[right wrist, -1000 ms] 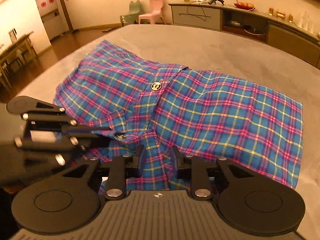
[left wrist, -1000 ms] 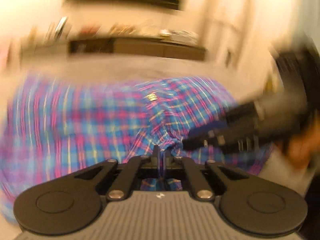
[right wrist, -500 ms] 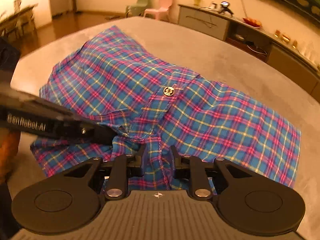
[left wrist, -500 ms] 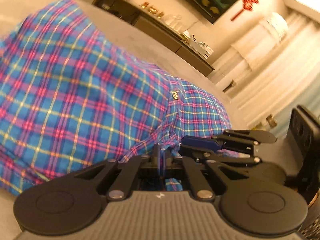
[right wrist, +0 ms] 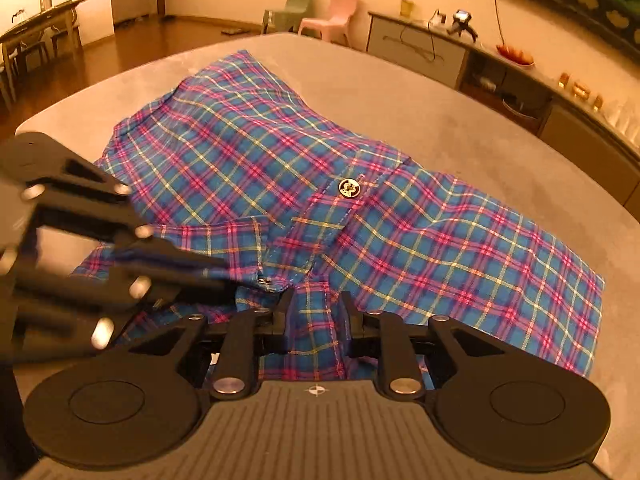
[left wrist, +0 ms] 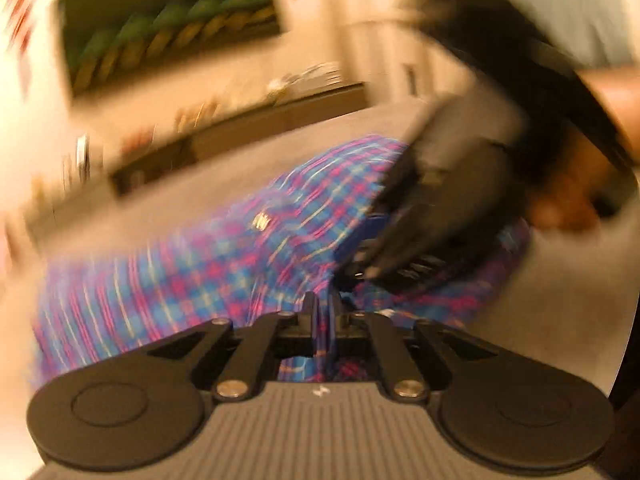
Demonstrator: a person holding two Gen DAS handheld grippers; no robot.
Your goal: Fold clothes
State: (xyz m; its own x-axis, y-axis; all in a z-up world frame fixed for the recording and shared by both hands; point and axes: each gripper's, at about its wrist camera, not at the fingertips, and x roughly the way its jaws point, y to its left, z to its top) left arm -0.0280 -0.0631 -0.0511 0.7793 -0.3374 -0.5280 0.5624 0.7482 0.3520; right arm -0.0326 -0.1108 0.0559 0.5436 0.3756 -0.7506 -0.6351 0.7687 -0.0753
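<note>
Right wrist view: 2 tools, right tool (right wrist: 314, 314) gripping 1 plaid shirt (right wrist: 400, 240), left tool (right wrist: 224, 276) opening on it.

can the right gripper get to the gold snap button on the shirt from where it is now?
Probably yes. The gold snap button lies exposed on the plaid shirt, straight ahead of the right gripper, nothing across the path. But its fingers currently pinch a fold, so it must release first.

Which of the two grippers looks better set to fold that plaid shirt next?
Probably the right gripper: it grips a fold of the plaid shirt in a sharp, steady view. The left gripper is blurred, its jaws opening around cloth.
</note>
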